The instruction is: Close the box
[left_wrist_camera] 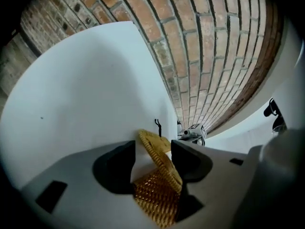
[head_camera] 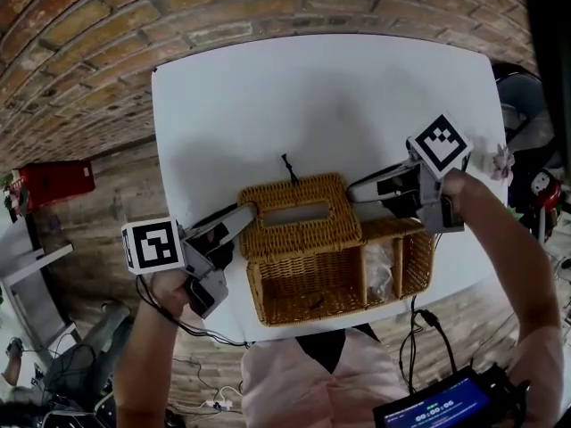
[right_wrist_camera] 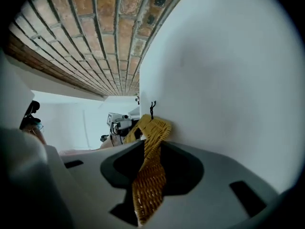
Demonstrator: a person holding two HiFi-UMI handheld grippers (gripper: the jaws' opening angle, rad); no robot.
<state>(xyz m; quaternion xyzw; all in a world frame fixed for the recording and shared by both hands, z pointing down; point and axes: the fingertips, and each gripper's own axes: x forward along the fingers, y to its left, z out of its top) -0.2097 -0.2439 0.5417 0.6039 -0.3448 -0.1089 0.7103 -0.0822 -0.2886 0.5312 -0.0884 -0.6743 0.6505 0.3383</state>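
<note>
A wicker box [head_camera: 308,292] stands open at the near edge of the white table [head_camera: 312,96]. Its slotted wicker lid [head_camera: 308,236] lies tilted over the box's left part, with a black loop [head_camera: 290,168] at its far edge. My left gripper [head_camera: 248,210] is at the lid's left edge. In the left gripper view the jaws have widened around the lid [left_wrist_camera: 159,163], leaving a gap at the left finger [left_wrist_camera: 116,168]. My right gripper [head_camera: 355,190] is shut on the lid's right edge; the lid [right_wrist_camera: 150,175] sits pinched between its jaws.
The box's right compartment holds a clear plastic packet [head_camera: 379,270]. A brick surface [head_camera: 107,52] surrounds the table. A red object [head_camera: 58,184] lies at the left, cables [head_camera: 415,341] hang below the table edge, and a screen device [head_camera: 437,408] is at the bottom right.
</note>
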